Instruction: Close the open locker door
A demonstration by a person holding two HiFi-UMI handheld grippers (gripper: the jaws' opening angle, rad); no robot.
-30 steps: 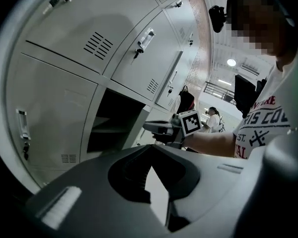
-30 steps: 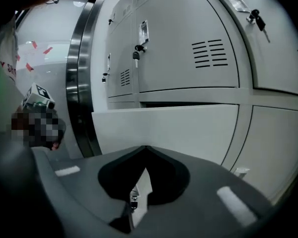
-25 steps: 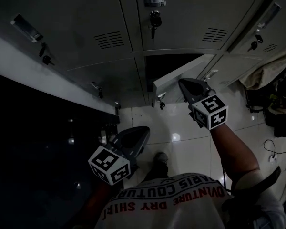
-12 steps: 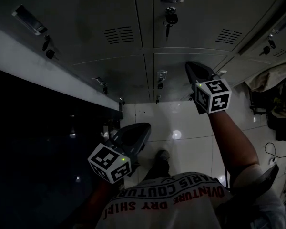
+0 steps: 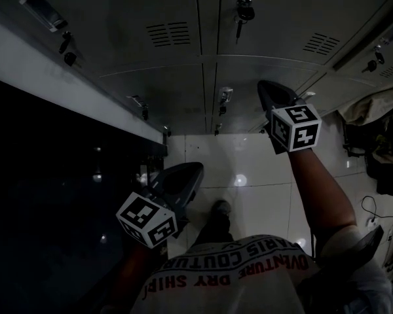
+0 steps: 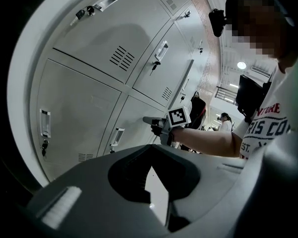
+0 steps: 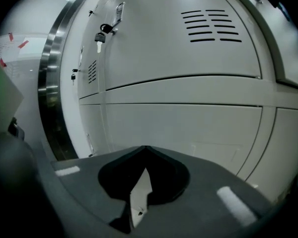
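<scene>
The right arm reaches straight out, far from the body. It carries the right gripper up to the lower row of lockers, nose aimed at the door. The tip sits close against the panel; I cannot tell whether it touches. In the right gripper view its jaws are clenched tip to tip, with nothing between them. The left gripper hangs low and near, by the waist and over the pale floor, angled toward the lockers and well apart from them. Its jaws are likewise pressed together and empty.

The door is in the bottom row, right of centre, just left of the right gripper. It lies flush with its neighbours, the seams around it thin and even and no dark gap showing. Its latch is at its left edge. A key hangs from the lock of the locker above.

A second ago this door stood swung out toward the person, with the black opening behind it and the right gripper on its face. Half a second ago it was already flush. Since then the right gripper has barely moved, and the left has dropped slightly.
</scene>
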